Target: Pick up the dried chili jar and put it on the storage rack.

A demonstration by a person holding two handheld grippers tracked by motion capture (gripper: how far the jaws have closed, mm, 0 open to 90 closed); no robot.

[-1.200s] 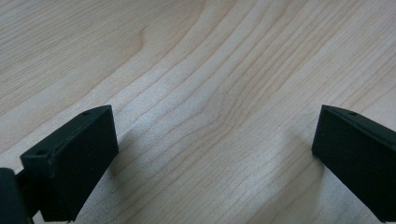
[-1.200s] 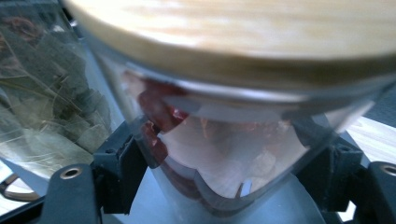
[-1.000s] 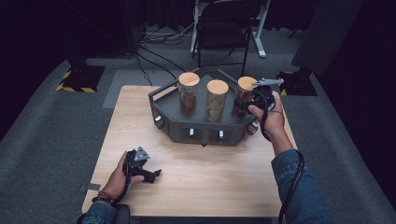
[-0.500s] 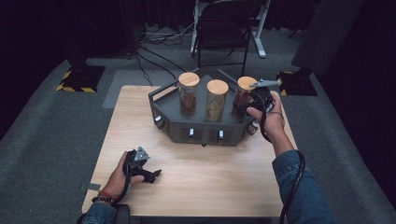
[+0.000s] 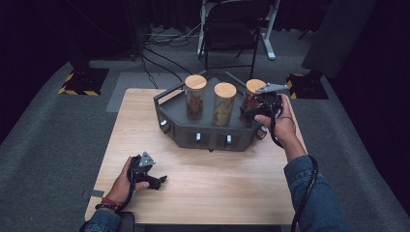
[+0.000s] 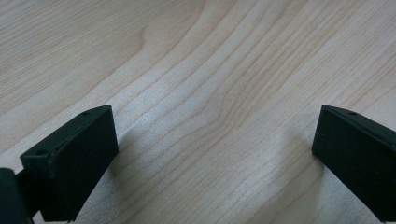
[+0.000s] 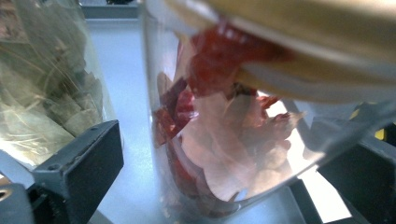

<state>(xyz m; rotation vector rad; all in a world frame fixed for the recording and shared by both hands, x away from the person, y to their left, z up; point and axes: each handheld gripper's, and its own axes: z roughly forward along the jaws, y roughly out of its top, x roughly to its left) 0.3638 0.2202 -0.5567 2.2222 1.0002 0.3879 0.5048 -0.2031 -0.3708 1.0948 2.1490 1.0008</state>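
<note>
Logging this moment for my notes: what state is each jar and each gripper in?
Right jar: lidded, upright in the grey tray, between the right gripper's jaws.
Middle jar: lidded, upright.
Left jar: lidded, upright.
Right gripper: jaws just opened, gap at the left pad.
Left gripper: open over the table.

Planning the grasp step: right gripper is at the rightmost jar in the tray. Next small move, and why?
Probably close the right gripper on the clear glass jar of red flakes with the wooden lid. Its jaws have just been opening and now stand either side of the glass without pressing on it; the jar stands upright in the dark grey tray.
</note>
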